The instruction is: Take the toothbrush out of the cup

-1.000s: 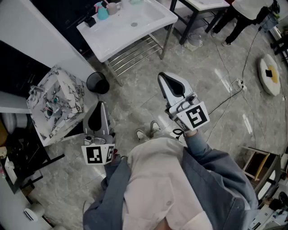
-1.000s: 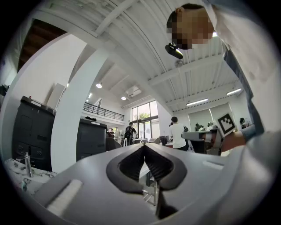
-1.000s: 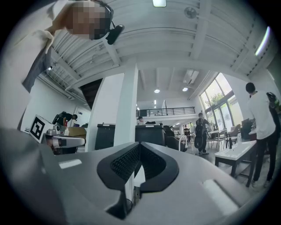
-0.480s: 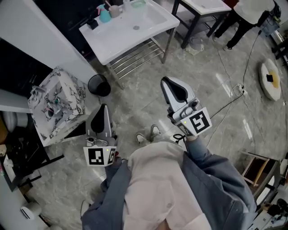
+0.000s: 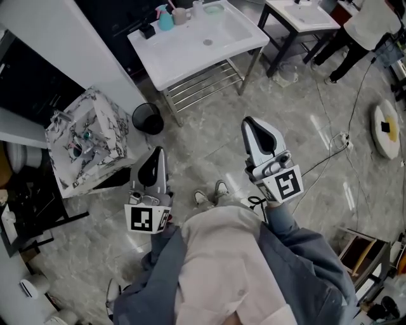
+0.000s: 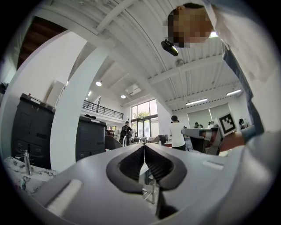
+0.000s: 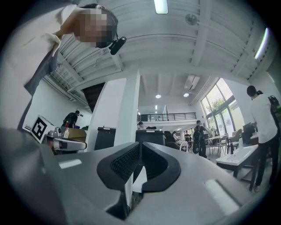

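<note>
- Teal cup (image 5: 166,20) on the white washbasin (image 5: 190,54), 12 o'clock in the head view: contents too small to identify.
- Second basin (image 5: 303,14), 1 o'clock: cut off by the top edge.
- Bystander (image 5: 369,22), 2 o'clock: head and shoulders out of frame.
- Wearer's legs: hidden beneath the torso (image 5: 222,266); only the shoes (image 5: 220,188) show.
- Right gripper view, 3 o'clock: standing person (image 7: 262,118) partly clipped by the lens rim.

Bright ceiling strip lights, sharp focus, strong fisheye edges, glossy floor glare
</note>
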Available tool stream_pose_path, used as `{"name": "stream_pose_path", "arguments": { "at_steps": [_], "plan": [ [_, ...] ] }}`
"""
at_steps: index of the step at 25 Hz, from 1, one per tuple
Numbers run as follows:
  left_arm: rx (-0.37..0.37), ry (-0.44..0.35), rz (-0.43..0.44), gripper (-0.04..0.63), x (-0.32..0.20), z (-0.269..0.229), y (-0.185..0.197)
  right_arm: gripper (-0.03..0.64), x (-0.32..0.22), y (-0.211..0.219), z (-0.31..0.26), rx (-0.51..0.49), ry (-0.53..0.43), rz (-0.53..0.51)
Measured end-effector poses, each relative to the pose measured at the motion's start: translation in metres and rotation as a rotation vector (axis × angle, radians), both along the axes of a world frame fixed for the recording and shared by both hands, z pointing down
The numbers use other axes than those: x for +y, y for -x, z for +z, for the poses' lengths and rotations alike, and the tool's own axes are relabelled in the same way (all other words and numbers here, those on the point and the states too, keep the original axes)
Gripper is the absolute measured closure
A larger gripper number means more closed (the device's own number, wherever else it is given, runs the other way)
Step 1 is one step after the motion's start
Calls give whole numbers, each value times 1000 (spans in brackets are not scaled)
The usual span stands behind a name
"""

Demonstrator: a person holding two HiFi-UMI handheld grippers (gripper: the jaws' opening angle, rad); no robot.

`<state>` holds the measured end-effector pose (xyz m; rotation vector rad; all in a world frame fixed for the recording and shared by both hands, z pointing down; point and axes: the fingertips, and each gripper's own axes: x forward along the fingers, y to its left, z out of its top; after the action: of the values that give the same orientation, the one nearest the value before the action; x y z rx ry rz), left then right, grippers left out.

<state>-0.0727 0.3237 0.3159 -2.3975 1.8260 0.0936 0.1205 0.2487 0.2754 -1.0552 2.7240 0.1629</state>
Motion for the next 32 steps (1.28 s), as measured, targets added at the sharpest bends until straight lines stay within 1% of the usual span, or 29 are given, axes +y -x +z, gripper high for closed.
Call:
{"name": "stream_pose_path", "arguments": {
  "at_steps": [2,5,9,16,25,30,32],
  "plan": [
    [-1,2,1,534,1,0,3,609,2,4,-5,-15,-10,-1],
    [3,2,0,534,3,1,10,609,3,9,-3,4,-10,10],
    [7,5,-5,534,6,3,18,609,6,17,-9,-17,-20,7],
    [11,4,1,534,7,6,30,609,8,28,-10,-8,-22,23],
    [15,-9,17,534,5,4,49,609,12,44,-1,45,-16,61],
    [-4,-10,2,532,3,0,55,609,12,56,1,45,-11,57],
    [-4,-29,0,531,3,-5,58,609,11,58,-2,44,-20,59]
  ]
}}
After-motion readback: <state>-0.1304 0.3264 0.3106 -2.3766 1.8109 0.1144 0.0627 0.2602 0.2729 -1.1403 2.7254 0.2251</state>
